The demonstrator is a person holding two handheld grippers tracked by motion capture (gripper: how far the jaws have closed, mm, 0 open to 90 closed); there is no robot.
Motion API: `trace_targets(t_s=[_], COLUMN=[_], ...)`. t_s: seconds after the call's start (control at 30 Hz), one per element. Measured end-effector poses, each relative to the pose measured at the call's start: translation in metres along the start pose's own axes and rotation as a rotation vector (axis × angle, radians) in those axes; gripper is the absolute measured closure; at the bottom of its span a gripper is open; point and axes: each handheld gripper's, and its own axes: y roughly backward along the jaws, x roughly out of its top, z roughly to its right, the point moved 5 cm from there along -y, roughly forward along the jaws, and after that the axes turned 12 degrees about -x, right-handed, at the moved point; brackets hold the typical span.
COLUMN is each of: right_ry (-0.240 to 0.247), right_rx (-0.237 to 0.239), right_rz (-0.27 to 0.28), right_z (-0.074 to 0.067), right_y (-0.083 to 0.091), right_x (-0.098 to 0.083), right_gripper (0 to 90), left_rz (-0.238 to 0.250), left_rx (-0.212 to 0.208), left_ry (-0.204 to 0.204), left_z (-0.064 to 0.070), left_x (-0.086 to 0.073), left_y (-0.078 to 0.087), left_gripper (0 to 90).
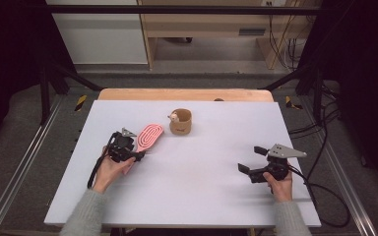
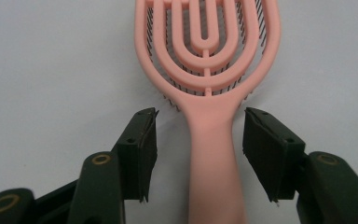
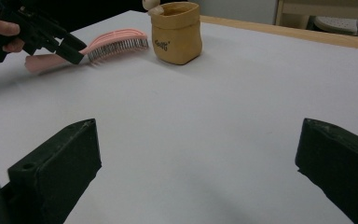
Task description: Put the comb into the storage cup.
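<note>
- I see my left tool [image 1: 139, 156] low over the left part of the white desk [image 1: 202, 177], with the handle of the pink hairbrush [image 1: 148, 136] running between its jaws.
- In the left gripper view the brush handle [image 2: 213, 158] lies straight up the middle, a strip of bare desk showing on each side of it; neither pad [image 2: 142, 149] touches the plastic, so I read the left tool [image 2: 200, 156] as about half open and gripping nothing.
- The hairbrush lies flat on the desk, bristles down, its looped open-work head pointing away from my hand and toward the far edge.
- From the right gripper view I can see the same brush [image 3: 114, 43] side-on, dark bristles against the desk and the left tool [image 3: 72, 51] over its handle end.
- A small tan pouch-shaped holder [image 1: 181, 122] stands upright just beyond the brush head and to its right, near it but apart; something small and pale sits at its rim, too small for me to tell what.
- My right tool [image 1: 248, 161] rests on the right side of the desk, well apart from the brush and the holder, pointing left toward the middle.
- Its two black jaws stand wide in the right gripper view, with just bare desk [image 3: 200, 154] between them.
</note>
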Motion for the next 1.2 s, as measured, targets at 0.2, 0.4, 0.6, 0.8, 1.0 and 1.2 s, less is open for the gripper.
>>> trace_targets(t_s=[0.2, 0.4, 0.6, 0.8, 1.0, 1.2], right_ry=[0.000, 0.000, 0.000, 0.000, 0.000, 0.000], right_rx=[0.000, 0.000, 0.000, 0.000, 0.000, 0.000], right_rz=[0.000, 0.000, -0.002, 0.000, -0.002, 0.000], right_z=[0.0001, 0.0001, 0.0002, 0.0002, 0.0001, 0.0002], right_y=[0.0001, 0.0000, 0.0000, 0.0000, 0.0000, 0.0000], right_x=[0.0000, 0.0000, -0.0001, 0.0001, 0.0000, 0.0001], right_gripper=[0.3, 0.3, 0.3, 0.3, 0.3, 0.3], left_rz=[-0.001, -0.010, -0.018, -0.020, -0.019, -0.021], left_rx=[0.000, -0.006, -0.003, 0.003, 0.007, 0.008], left_ry=[0.005, 0.004, 0.007, 0.014, 0.022, 0.020], left_z=[0.0009, 0.0010, 0.0024, 0.0024, 0.0021, 0.0019], left_x=[0.0000, -0.0002, 0.0001, 0.0004, 0.0004, 0.0003], left_y=[-0.0019, -0.0033, -0.0052, -0.0058, -0.0060, -0.0060], left_gripper=[52.0, 59.8, 64.0, 65.1, 65.8, 66.7])
